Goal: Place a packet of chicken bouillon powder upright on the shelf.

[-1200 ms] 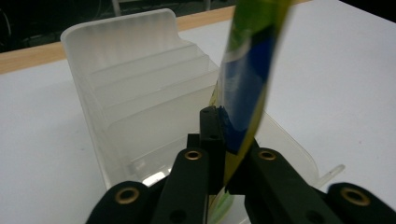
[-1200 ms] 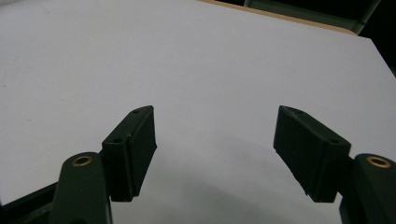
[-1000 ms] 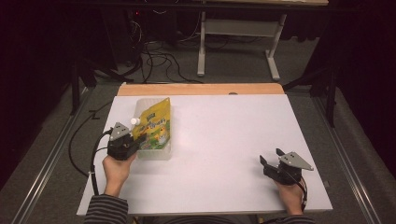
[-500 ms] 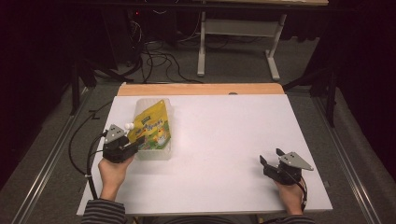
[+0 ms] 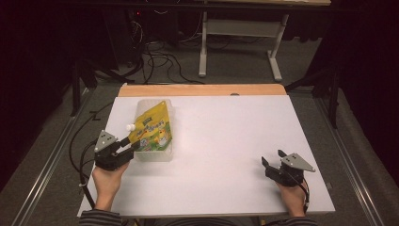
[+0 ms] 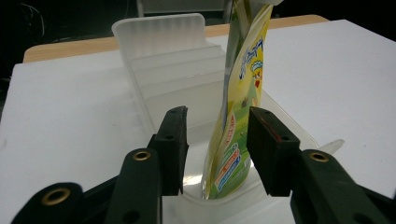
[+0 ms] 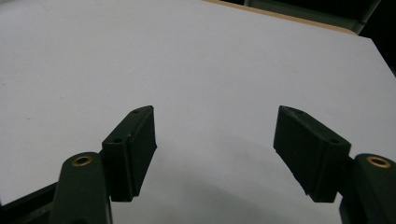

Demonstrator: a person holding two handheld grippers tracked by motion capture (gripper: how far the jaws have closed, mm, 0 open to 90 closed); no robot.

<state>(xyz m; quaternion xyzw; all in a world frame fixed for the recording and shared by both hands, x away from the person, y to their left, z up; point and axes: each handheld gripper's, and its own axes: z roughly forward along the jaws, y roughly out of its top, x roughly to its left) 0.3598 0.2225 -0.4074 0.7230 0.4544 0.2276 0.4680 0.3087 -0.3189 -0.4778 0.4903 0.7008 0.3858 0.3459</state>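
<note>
The left gripper (image 5: 133, 143) sits at the lower left of the high view, held in the person's left hand (image 5: 107, 181), with its tips poking at the near end of a clear plastic tray (image 5: 162, 155). In the left gripper view its jaws are parted about halfway, one on each side of a yellow-green spouted pouch (image 6: 236, 116) that stands on edge in the tray (image 6: 159, 32). There's a visible gap between each pad and the pouch, so it's bracketing the pouch, not squeezing it (the right-hand pad looks closest, but I can't tell if it actually touches). The pouch's bottom corner rests inside the tray's near end, and the pouch rises to the top of that frame.

From above, the pouch (image 5: 153, 132) leans across the tray in the left-middle of the frame, its white cap (image 5: 130, 127) pointing toward the left edge of the white table (image 5: 226, 136). The tray runs away from the person toward the wooden strip (image 5: 202, 89) at the table's far side.

The right gripper (image 5: 275, 162) is way over at the lower right of the high view, in the right hand (image 5: 294, 197), well apart from the tray. In the right gripper view its jaws are spread wide over bare white tabletop (image 7: 196, 70), holding nothing.
</note>
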